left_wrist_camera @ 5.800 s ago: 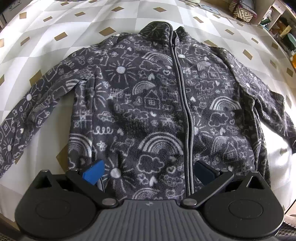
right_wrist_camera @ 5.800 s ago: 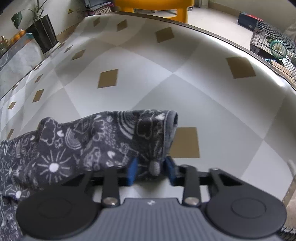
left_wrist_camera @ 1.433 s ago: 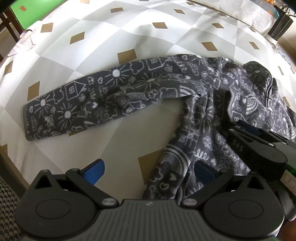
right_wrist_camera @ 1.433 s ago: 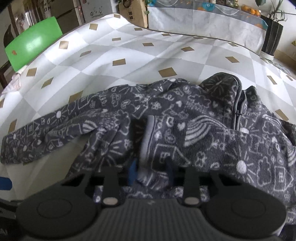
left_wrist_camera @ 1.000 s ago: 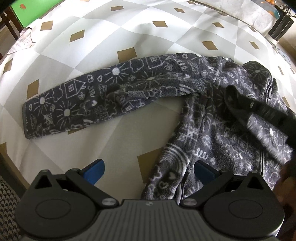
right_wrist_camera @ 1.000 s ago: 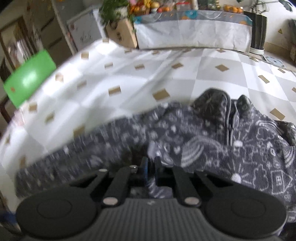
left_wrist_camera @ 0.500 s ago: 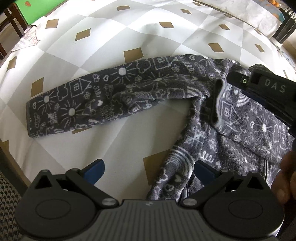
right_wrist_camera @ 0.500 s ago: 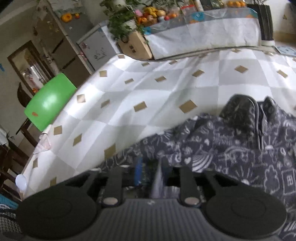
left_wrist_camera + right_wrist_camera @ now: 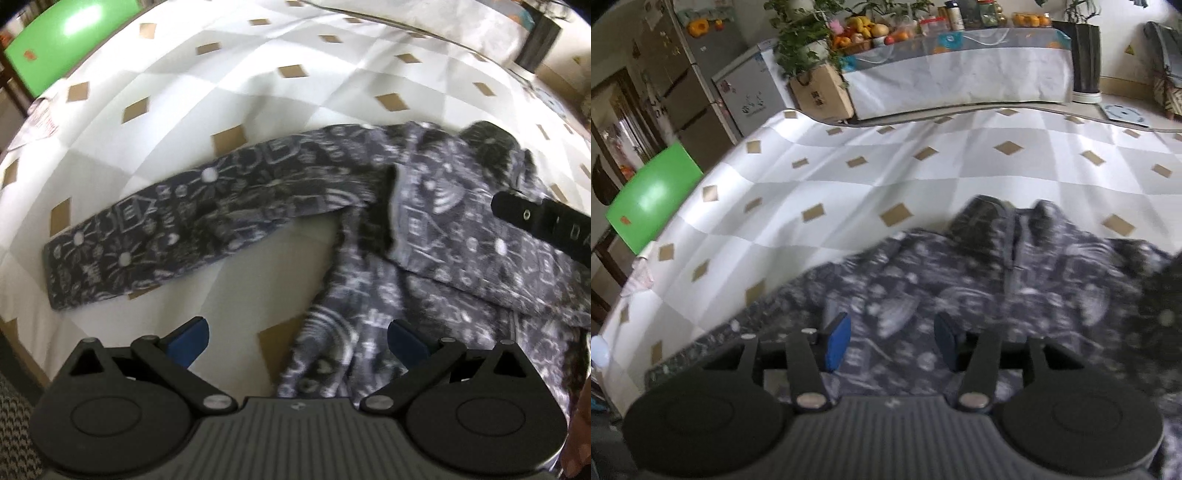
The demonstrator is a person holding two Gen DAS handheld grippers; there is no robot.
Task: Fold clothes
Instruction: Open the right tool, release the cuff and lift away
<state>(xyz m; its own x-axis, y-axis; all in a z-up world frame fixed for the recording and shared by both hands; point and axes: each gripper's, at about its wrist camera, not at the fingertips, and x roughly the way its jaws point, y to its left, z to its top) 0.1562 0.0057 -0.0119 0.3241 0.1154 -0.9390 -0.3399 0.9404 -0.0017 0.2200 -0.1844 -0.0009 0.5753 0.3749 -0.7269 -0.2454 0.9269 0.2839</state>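
jacket (image 9: 424, 236) | dark grey, white doodles | flat, one sleeve folded across

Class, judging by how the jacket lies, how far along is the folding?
Done: one sleeve lies folded across the jacket front. In hand: nothing; the right gripper is opening, with no cloth pinched, and the left gripper is open. Left: the other sleeve, spread on the table, then the body.

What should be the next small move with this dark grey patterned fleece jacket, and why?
Probably the left gripper, open and empty, should reach for the outstretched sleeve. One sleeve already lies folded across the dark grey patterned fleece jacket; the right gripper is opening, with nothing pinched.
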